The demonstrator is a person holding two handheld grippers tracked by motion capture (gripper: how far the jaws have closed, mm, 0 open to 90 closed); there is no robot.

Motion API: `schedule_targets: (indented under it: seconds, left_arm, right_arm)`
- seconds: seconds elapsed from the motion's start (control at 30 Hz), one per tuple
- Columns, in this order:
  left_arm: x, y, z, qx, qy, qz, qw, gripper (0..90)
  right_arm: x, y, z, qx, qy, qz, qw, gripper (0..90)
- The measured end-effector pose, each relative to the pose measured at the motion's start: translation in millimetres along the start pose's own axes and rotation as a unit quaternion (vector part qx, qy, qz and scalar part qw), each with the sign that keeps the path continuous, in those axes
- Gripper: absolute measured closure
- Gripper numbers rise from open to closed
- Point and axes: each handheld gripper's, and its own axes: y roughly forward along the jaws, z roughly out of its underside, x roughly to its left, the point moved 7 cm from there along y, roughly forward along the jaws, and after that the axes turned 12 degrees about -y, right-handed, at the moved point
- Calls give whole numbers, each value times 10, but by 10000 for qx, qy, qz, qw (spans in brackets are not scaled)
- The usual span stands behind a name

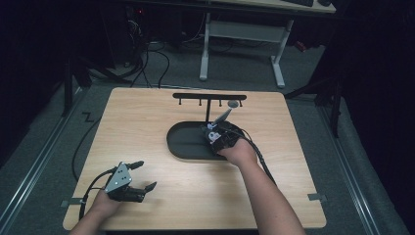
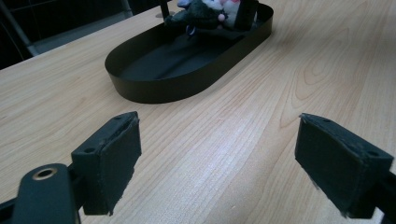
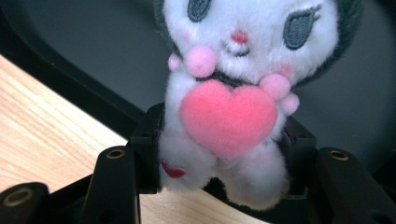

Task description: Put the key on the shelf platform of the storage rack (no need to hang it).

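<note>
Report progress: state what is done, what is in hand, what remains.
Done: the right gripper is shut on the plush toy. In hand: it holds the toy over the black tray. Left: release not yet made; the left gripper rests open, empty, on the table.

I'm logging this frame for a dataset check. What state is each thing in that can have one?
Left hand-held gripper: open, holding nothing, over the table near its front left.
Right hand-held gripper: shut on the plush toy's lower body, at the tray.
Plush toy: gripped, upright, pink heart facing the camera.
Black oval tray: resting flat on the table.
Black hook rack: standing behind the tray.
</note>
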Motion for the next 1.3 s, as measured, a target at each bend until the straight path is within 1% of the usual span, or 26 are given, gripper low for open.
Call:
schedule_targets:
  seconds: [0.1, 0.13, 0.2, 0.3, 0.43, 0.47, 0.5, 0.53, 0.57, 0.67, 0.8, 0.83, 0.87, 0.9, 0.93, 0.97, 1.0, 1.07, 1.17, 1.2, 1.27, 1.3]
  left_arm:
    - [5, 1, -3, -4, -25, 7, 10000, 154]
    - [6, 3, -4, -7, -30, 5, 10000, 154]
    - [7, 5, -6, -11, -31, 9, 10000, 154]
    - [10, 9, -7, -5, -28, 3, 10000, 154]
    - [12, 14, -9, -1, -38, 1, 10000, 154]
    - [13, 15, -9, 1, -41, -2, 10000, 154]
    - [13, 15, -9, 1, -42, -4, 10000, 154]
    - [13, 15, -9, 3, -40, -5, 10000, 154]
    - [13, 15, -8, 10, -37, -5, 10000, 154]
    - [10, 15, -6, 17, -22, -5, 10000, 154]
    - [12, 18, -7, 23, -30, -13, 10000, 154]
    - [12, 19, -7, 25, -29, -17, 10000, 154]
    - [11, 20, -6, 33, -24, -17, 10000, 154]
    - [9, 20, -6, 37, -17, -14, 10000, 154]
    - [7, 21, -6, 31, -12, -16, 10000, 154]
    - [7, 22, -6, 30, -8, -18, 10000, 154]
    - [6, 23, -6, 32, -5, -16, 10000, 154]
    - [9, 22, -7, 37, -12, -13, 10000, 154]
    - [11, 23, -7, 32, -31, -19, 10000, 154]
    - [12, 23, -7, 34, -33, -19, 10000, 154]
    - [13, 24, -6, 41, -38, -28, 10000, 154]
    - [13, 24, -5, 46, -32, -36, 10000, 154]
  right_arm:
    - [36, 25, 15, 33, -67, 5, 10000, 465]
    - [46, 28, 15, 29, -6, 23, 10000, 466]
    - [42, 40, 12, -23, 5, -35, 10000, 466]
    - [25, 67, 22, 31, 68, -4, 10000, 462]
    - [4, 81, 14, -17, 137, 9, 9999, 444]
    - [-5, 78, 8, -65, 92, 2, 9999, 420]
    - [1, 71, 2, -100, 165, -16, 9998, 383]
    - [-11, 62, -4, -139, 175, 2, 9998, 349]
    - [-12, 50, -13, -196, 219, -17, 9996, 329]
    - [-31, 7, -19, -290, 255, 60, 9992, 281]
    - [-32, -57, -14, -380, 328, 54, 9987, 272]
    - [-59, -74, -14, -417, 202, 109, 9989, 272]
    - [-57, -89, -11, -428, 218, 94, 9988, 272]
    - [-44, -101, -11, -447, 306, 39, 9985, 272]
    - [-51, -113, -9, -459, 238, 47, 9986, 273]
    - [-44, -127, -5, -446, 277, 42, 9986, 274]
    - [-45, -137, -5, -464, 248, 46, 9986, 277]
    - [-34, -156, -5, -506, 296, 30, 9983, 281]
    - [-25, -189, 0, -560, 268, 54, 9981, 287]
    - [-15, -203, 6, -563, 293, 34, 9980, 298]
    - [-9, -218, 23, -615, 226, 19, 9979, 321]
    - [-3, -230, 39, -595, 219, -6, 9980, 324]
